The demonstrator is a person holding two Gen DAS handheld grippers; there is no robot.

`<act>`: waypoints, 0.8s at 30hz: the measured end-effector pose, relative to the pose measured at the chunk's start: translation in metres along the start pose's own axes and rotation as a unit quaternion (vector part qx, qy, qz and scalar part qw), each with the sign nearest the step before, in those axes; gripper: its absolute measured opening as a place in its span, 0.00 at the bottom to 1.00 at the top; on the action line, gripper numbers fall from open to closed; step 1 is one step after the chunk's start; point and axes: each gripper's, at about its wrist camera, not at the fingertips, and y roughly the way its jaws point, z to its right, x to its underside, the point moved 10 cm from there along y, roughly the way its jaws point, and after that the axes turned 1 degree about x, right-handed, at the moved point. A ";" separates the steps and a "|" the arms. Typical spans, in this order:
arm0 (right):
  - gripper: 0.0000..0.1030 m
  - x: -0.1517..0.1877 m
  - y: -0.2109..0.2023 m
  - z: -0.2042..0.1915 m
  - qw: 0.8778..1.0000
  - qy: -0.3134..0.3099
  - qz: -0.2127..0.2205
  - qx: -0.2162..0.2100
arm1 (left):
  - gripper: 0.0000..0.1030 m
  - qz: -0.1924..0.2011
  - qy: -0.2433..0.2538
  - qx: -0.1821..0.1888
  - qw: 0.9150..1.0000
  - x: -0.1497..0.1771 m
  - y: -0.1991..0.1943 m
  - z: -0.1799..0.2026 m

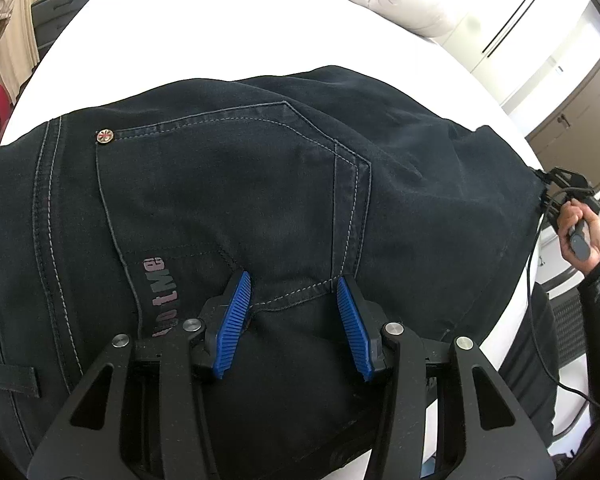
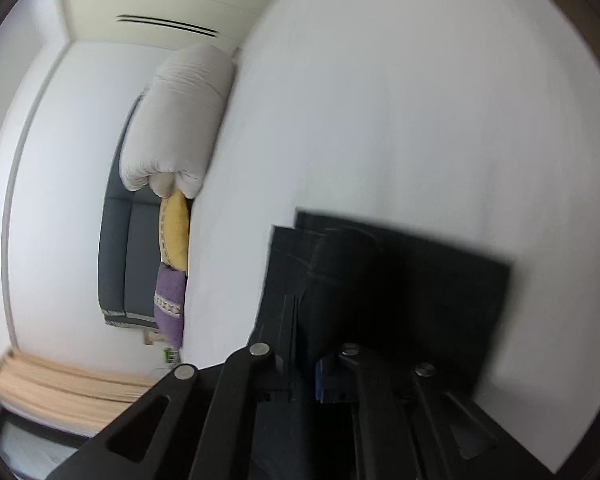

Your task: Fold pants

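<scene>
Left gripper [image 1: 294,296] half-open, angled down — right gripper [image 2: 314,380] clamped.

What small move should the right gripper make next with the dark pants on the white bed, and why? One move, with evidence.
Probably carry the held edge across toward the pocket end. The right gripper is shut on the dark pants at their edge, while the open left gripper rests on the back pocket, seemingly anchoring that end on the white bed.

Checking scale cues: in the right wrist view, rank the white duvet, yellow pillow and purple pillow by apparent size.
1. white duvet
2. and 3. yellow pillow and purple pillow: they look much alike, so no ranking between them.
</scene>
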 end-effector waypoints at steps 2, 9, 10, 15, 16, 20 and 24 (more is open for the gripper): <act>0.04 -0.010 -0.027 -0.002 0.999 -0.029 0.031 -0.003 | 0.43 0.001 0.000 0.000 1.000 0.000 0.000 -0.001; 0.23 -0.005 -0.032 0.051 0.998 0.057 0.008 0.004 | 0.43 0.001 0.001 -0.002 1.000 0.003 0.000 0.001; 0.28 -0.004 -0.036 0.051 0.998 0.058 0.012 -0.008 | 0.43 0.001 0.000 -0.002 1.000 0.002 0.000 0.002; 0.59 -0.001 -0.051 0.039 0.998 0.046 0.033 -0.020 | 0.43 0.001 0.002 -0.005 1.000 0.002 0.002 0.004; 0.58 0.000 -0.051 0.037 0.999 0.034 0.028 -0.013 | 0.43 0.002 0.002 -0.005 1.000 0.002 0.002 0.004; 0.07 0.007 -0.033 0.039 0.999 -0.009 0.000 0.049 | 0.43 0.003 0.002 -0.006 1.000 0.003 0.002 0.005; 0.04 -0.003 -0.039 0.055 0.998 0.002 0.014 0.061 | 0.43 -0.001 0.007 -0.006 1.000 0.004 0.002 0.007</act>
